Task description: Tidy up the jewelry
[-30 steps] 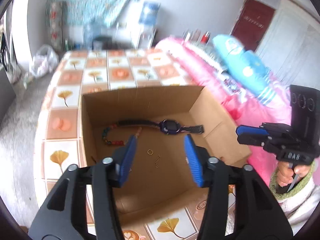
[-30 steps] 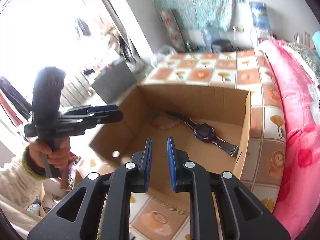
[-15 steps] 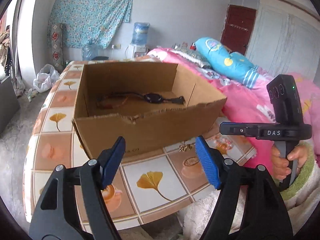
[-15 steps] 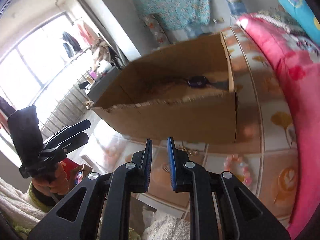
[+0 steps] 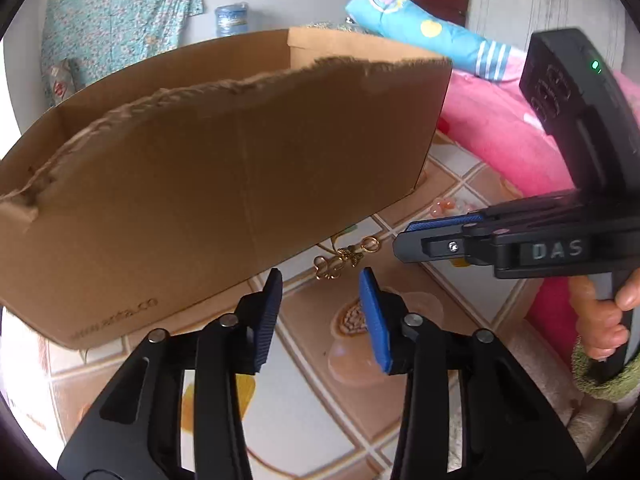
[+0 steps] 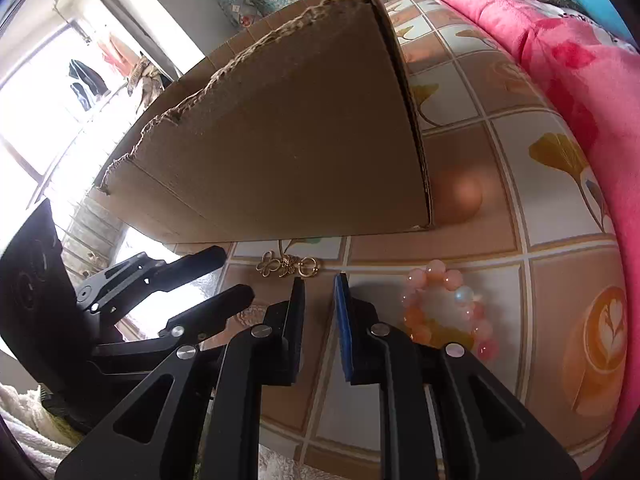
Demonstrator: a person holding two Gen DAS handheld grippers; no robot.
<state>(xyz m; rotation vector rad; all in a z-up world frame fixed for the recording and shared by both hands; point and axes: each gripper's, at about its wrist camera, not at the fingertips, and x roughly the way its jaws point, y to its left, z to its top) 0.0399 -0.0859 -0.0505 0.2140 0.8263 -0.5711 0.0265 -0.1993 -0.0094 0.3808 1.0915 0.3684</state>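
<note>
**Two loose pieces on the table, both grippers empty**

One gold chain (image 5: 344, 258), with ring and butterfly links, lies on the tiled table (image 5: 320, 420) at centre frame in your left view, just below the cardboard box (image 5: 224, 176) wall. In your right view it sits at centre (image 6: 287, 265). One pink bead bracelet (image 6: 448, 314) lies right of centre there, apart from the chain. Your left gripper (image 5: 320, 284) is spread wide, nothing between its blue pads, the chain just beyond the tips. Your right gripper (image 6: 319, 286) shows a narrow gap, holding nothing, tips near the chain's ring end. One pink quilt (image 6: 560, 60) fills the right edge.
</note>
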